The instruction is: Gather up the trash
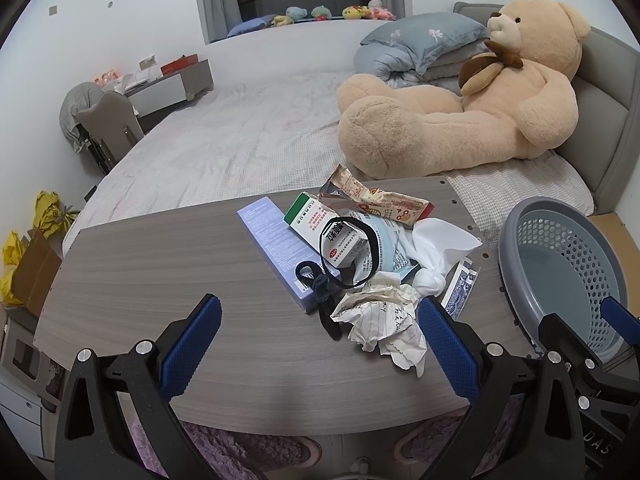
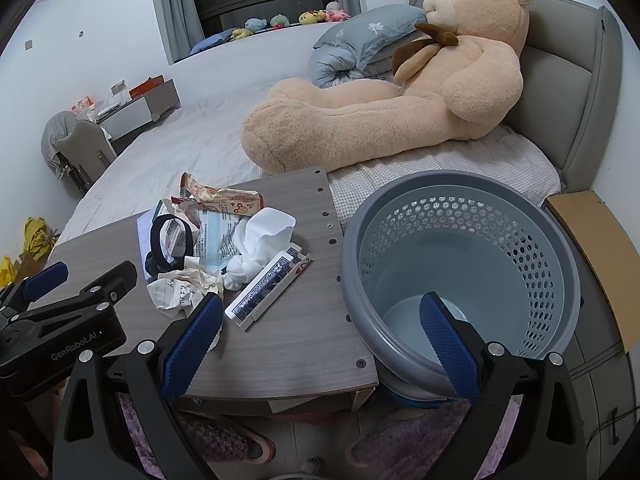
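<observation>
Evidently nothing is picked yet: the left tongs (image 1: 320,344) hang spread and empty just short of the crumpled paper (image 1: 382,320), the nearest piece of the trash heap, as if lining up a first grab. The right tongs (image 2: 320,344) are spread too, straddling the near rim of the grey basket (image 2: 460,184), which stands empty just beside the surface (image 2: 304,340), close enough for short drops. Behind the paper lie a white cloth (image 2: 260,248), a card box (image 2: 266,288) and a snack wrapper (image 1: 376,196).
</observation>
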Demonstrator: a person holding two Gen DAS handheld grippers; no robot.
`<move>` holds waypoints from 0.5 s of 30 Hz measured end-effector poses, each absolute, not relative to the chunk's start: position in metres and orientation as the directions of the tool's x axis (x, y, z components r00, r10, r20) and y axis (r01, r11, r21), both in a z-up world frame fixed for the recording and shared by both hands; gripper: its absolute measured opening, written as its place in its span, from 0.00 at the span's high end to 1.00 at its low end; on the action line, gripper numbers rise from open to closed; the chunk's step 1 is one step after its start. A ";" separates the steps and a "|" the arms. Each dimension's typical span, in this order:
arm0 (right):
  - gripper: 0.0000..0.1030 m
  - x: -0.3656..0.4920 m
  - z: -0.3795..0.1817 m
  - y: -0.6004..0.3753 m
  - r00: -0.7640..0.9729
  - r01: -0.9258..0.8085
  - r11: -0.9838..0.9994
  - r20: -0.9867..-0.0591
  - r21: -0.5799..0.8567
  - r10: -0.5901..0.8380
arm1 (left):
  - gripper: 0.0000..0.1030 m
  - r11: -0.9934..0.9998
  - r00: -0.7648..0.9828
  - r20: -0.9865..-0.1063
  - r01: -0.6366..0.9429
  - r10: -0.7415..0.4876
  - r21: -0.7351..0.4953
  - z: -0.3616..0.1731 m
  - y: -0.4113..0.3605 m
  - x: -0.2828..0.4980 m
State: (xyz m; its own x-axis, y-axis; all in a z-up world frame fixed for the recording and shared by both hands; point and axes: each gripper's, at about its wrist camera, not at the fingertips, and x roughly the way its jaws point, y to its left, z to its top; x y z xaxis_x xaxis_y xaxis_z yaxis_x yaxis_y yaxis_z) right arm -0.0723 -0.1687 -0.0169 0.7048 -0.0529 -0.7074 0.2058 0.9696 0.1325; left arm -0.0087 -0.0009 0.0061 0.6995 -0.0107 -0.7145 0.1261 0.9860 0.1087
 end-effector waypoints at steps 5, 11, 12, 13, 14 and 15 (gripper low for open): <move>0.09 -0.072 -0.018 -0.168 0.707 0.203 0.970 -0.706 0.134 -0.051 | 0.06 0.986 0.696 -0.718 0.132 -0.019 0.102 0.004 0.000 -0.007; 0.09 -0.071 -0.018 -0.168 0.706 0.203 0.970 -0.706 0.131 -0.052 | 0.06 0.986 0.698 -0.715 0.131 -0.021 0.099 0.004 0.000 -0.006; 0.09 -0.071 -0.018 -0.167 0.706 0.203 0.971 -0.706 0.131 -0.052 | 0.06 0.987 0.699 -0.714 0.129 -0.019 0.100 0.003 0.000 -0.006; 0.09 -0.070 -0.017 -0.167 0.706 0.202 0.971 -0.707 0.130 -0.052 | 0.06 0.987 0.701 -0.713 0.127 -0.016 0.102 0.003 0.001 -0.005; 0.09 -0.070 -0.017 -0.167 0.706 0.202 0.971 -0.706 0.130 -0.053 | 0.06 0.986 0.701 -0.713 0.126 -0.014 0.105 0.003 0.000 -0.005; 0.09 -0.070 -0.017 -0.167 0.705 0.202 0.971 -0.707 0.130 -0.052 | 0.06 0.987 0.701 -0.713 0.126 -0.014 0.105 0.003 0.001 -0.005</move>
